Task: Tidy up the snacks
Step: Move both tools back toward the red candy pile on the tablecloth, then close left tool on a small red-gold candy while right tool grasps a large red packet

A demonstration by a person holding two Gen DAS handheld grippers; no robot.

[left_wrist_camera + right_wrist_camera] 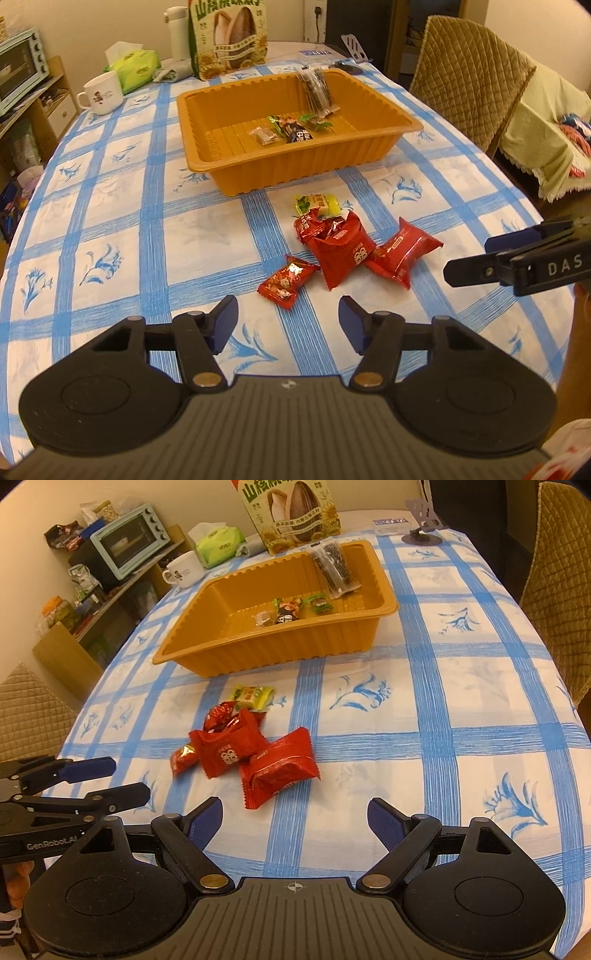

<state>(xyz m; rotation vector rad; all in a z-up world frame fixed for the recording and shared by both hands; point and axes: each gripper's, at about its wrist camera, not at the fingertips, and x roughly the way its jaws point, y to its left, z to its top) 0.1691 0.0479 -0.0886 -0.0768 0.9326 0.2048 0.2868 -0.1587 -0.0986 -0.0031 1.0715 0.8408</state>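
An orange plastic tray (288,166) stands mid-table and holds several small wrapped snacks (291,131), with a long dark packet (317,90) leaning on its far wall. In front of it on the checked cloth lies a cluster: a yellow-green candy (317,205), two red packets (343,254) (402,251) and a small red candy (286,282). My left gripper (288,310) is open just short of the small red candy, nothing between its fingers. My right gripper (295,806) is open near the big red packet (280,771), holding nothing. The tray (258,657) sits beyond.
At the table's far end stand a sunflower-seed bag (229,37), a white flask (177,33), a green tissue pack (133,64) and a white mug (101,92). A quilted chair (469,74) is on the right, and a shelf with a toaster oven (125,541) on the left.
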